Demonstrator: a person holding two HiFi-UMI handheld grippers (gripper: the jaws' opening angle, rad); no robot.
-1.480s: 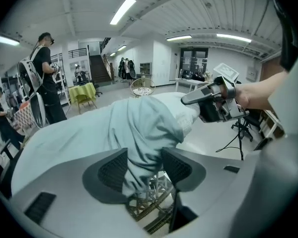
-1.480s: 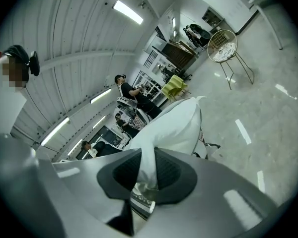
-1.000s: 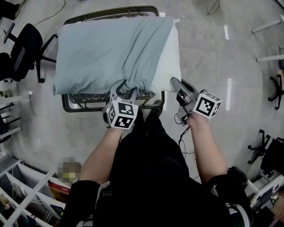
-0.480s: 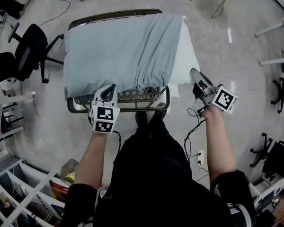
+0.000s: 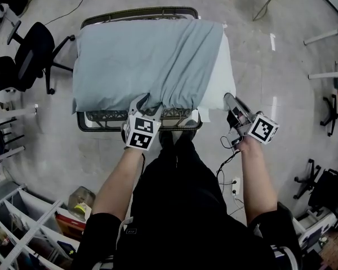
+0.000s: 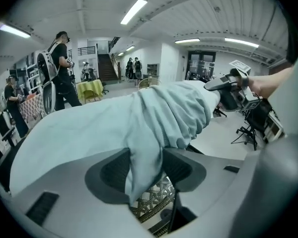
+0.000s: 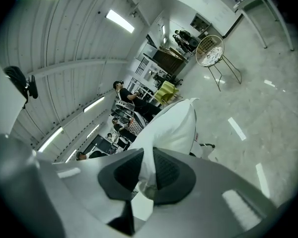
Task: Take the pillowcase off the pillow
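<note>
A person [image 5: 174, 207] works 2 tools over a low counter [image 5: 101, 118] of woven lattice in a dark metal frame. On it lies a plump white pillow [image 5: 218, 77], most of it inside a pale blue-grey cloth pillowcase [image 5: 141, 55], with the bare white end toward the right. At the near edge, the left tool [image 5: 147, 107] has just been opening its jaws. They stand wide apart with a hanging fold of the pillowcase between the pads. The right tool [image 5: 230, 100] is nearly closed, pinching the pillow's near right corner. A black office chair [image 5: 31, 55] stands on the pale polished floor [image 5: 270, 66] at left.
</note>
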